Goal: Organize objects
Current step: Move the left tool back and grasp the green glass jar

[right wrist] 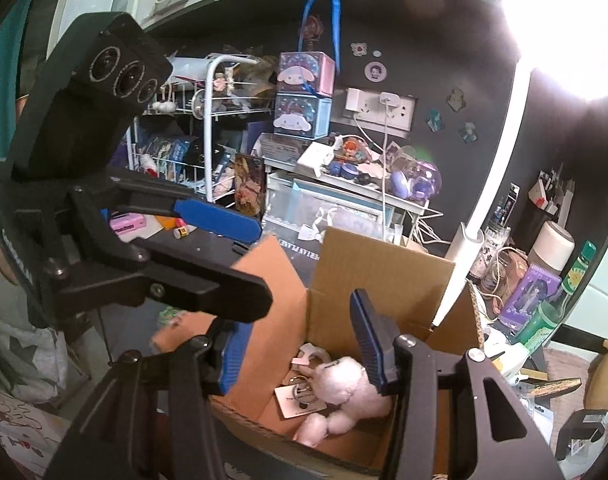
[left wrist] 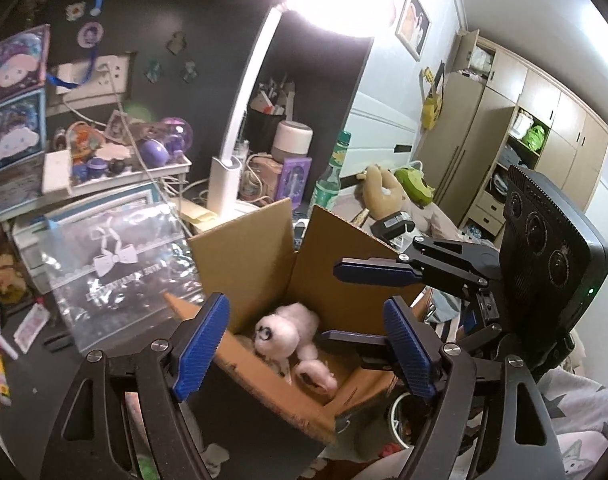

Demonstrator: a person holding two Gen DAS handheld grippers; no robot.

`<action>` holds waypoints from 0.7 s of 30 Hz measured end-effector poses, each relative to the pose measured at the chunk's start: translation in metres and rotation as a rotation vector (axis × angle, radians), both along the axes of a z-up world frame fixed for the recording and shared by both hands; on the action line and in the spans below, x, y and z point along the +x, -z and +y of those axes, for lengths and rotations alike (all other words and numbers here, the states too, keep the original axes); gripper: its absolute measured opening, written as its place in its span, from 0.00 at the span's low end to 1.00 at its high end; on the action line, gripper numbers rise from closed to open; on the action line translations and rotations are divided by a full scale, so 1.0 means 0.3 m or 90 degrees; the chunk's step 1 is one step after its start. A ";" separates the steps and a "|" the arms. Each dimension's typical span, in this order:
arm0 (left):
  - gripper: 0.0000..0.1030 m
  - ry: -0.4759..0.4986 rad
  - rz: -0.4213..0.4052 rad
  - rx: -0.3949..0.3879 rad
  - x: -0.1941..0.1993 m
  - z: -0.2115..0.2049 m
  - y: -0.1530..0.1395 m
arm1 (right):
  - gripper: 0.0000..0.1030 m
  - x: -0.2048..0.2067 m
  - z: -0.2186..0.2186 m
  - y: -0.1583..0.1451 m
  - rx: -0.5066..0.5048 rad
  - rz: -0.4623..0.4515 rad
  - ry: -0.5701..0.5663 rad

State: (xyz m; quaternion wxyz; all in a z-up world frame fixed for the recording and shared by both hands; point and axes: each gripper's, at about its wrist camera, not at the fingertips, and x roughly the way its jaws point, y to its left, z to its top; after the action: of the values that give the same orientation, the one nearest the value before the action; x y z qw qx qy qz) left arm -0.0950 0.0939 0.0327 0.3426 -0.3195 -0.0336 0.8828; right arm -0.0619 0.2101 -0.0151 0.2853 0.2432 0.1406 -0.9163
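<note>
Pink plush toy lies on floor of open cardboard box, beside card tags. Left gripper and right gripper both spread wide, empty, hovering above box. Plush just below-ahead of right gripper, nearer it; long axis unclear.

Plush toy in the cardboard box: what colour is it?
Pale pink, with a dark mark on its face. The plush toy shows best in the right wrist view.
</note>
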 end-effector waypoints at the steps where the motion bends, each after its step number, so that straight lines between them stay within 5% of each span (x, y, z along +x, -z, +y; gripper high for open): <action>1: 0.75 -0.005 0.004 0.002 0.015 -0.019 -0.003 | 0.44 0.007 -0.011 -0.004 0.002 0.002 -0.002; 13: 0.82 -0.091 0.036 0.022 0.167 -0.300 0.018 | 0.44 0.084 -0.231 -0.020 0.040 0.007 -0.065; 21: 0.82 -0.172 0.016 0.025 0.239 -0.497 0.137 | 0.44 0.112 -0.433 0.084 0.063 -0.052 -0.139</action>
State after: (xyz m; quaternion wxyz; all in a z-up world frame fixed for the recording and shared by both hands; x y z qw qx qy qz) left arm -0.0234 -0.0551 -0.0084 0.2270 -0.2941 -0.0890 0.9242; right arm -0.0284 0.0801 -0.0405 0.3763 0.2772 0.1997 -0.8612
